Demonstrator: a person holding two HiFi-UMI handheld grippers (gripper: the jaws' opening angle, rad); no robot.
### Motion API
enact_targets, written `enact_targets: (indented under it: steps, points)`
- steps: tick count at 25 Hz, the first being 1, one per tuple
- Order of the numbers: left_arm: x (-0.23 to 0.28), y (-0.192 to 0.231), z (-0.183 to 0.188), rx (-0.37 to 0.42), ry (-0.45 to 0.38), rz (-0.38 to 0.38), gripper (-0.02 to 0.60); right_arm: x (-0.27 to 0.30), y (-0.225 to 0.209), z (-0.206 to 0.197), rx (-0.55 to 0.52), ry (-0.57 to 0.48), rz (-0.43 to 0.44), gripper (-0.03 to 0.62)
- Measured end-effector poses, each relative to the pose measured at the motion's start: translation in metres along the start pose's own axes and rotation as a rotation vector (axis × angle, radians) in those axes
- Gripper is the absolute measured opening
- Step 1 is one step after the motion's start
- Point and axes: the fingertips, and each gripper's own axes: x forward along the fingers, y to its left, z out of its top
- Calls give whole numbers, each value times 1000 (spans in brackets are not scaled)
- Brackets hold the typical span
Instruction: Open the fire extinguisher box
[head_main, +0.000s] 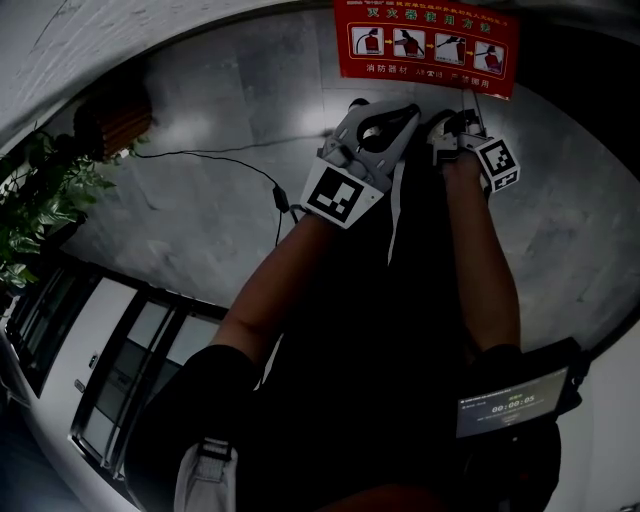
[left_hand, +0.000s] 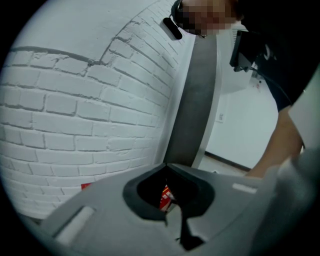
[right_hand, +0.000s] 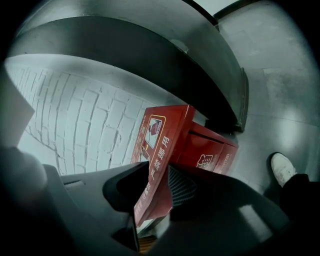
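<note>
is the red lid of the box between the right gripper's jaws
Yes, in the right gripper view the edge of the red lid runs down between the two jaws of the right gripper.

- fire extinguisher box (right_hand: 165, 145): red, white and yellow print
- brick wall (left_hand: 75, 115): white, grey joints
- floor (head_main: 200, 200): mottled grey
- plant (head_main: 40, 200): green
- marker cube (head_main: 338, 195): black-and-white squares

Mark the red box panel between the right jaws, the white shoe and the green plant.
Red printed fire extinguisher box panel (right_hand: 159, 147): right gripper view, its lettered face.
White shoe (right_hand: 281, 167): right gripper view, its toe end.
Green leafy plant (head_main: 48, 192): head view, its leaves at the left edge.
</note>
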Motion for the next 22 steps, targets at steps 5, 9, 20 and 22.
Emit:
enact_targets:
  steps: [5, 9, 20, 22]
  points:
    - [0, -2, -3, -6, 6, -7, 3, -1, -2, -3, 3, -2, -30, 127]
    - [0, -1, -4, -7, 9, -9, 3, 7, -10, -3, 22, 0, -41, 131]
    - [-6, 3, -8, -6, 21, -5, 3, 13, -19, -6, 65, -10, -26, 113]
    - [-7, 3, -10, -8, 22, -6, 3, 14, -20, -6, 93, -14, -2, 112]
